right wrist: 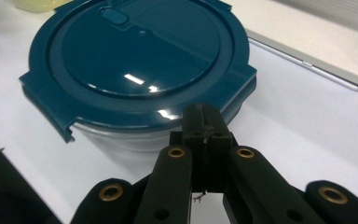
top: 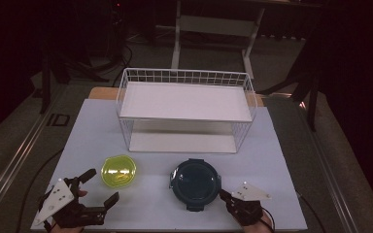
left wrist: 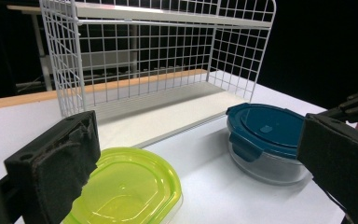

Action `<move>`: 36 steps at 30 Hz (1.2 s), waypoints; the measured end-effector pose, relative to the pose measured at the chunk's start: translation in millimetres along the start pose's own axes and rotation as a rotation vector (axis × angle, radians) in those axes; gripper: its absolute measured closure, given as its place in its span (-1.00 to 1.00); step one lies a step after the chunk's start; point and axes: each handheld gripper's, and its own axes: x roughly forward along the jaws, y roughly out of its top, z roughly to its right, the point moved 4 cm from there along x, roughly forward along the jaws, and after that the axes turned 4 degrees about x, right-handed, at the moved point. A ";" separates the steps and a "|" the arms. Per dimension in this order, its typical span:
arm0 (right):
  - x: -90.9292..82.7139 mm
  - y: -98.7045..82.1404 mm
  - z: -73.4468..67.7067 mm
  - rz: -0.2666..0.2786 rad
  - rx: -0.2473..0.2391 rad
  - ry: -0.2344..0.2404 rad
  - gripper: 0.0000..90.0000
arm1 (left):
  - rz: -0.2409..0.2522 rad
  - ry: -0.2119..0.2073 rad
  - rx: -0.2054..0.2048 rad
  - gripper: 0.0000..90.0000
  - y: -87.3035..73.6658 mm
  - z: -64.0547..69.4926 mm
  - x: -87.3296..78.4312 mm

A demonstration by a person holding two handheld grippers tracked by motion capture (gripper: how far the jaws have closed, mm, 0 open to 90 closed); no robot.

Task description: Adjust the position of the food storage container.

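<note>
A round clear container with a dark teal clip lid sits near the table's front, right of centre. My right gripper is shut with nothing between its jaws. Its tip is at the container's front-right rim, and I cannot tell whether it touches. A yellow-green translucent container lies to the left of the teal one. My left gripper stands wide open at the front left, just short of the yellow-green container, and holds nothing.
A white wire rack with two flat shelves stands at the back middle of the white table. The rack's lower shelf is just behind the teal container. Dark floor and table legs lie beyond.
</note>
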 end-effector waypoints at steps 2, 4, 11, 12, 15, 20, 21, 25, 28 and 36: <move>1.3 1.9 1.5 0.001 0.003 0.002 1.00 | -0.001 0.000 0.001 -1.00 0.0 0.0 0.1; 2.5 3.5 2.6 0.003 0.004 0.002 1.00 | -0.001 0.000 0.001 -1.00 -0.1 0.0 0.1; 2.3 5.1 3.2 0.005 0.014 0.012 1.00 | -0.005 -0.003 0.011 -1.00 -0.4 1.0 0.8; 1.7 5.7 2.2 0.007 0.011 0.012 1.00 | -0.005 -0.004 0.009 -1.00 -0.4 1.2 0.9; 0.5 5.6 0.9 0.008 0.012 0.010 1.00 | -0.007 -0.006 0.008 -1.00 -0.6 1.0 0.8; 2.5 2.9 2.8 -0.001 0.016 0.008 1.00 | -0.004 -0.008 0.010 -1.00 -0.3 1.7 0.6; 2.9 3.3 3.3 0.000 0.017 0.004 1.00 | -0.004 -0.008 0.010 -1.00 -0.4 1.9 0.7; 3.4 4.7 4.0 0.004 0.015 0.005 1.00 | -0.009 -0.010 0.010 -1.00 -0.7 2.3 1.3; 3.9 5.3 4.8 0.002 0.022 0.008 1.00 | -0.012 -0.013 0.010 -1.00 -1.0 2.5 2.1; 5.4 6.5 6.2 0.003 0.015 0.008 1.00 | -0.017 -0.017 0.012 -1.00 -1.7 3.2 3.0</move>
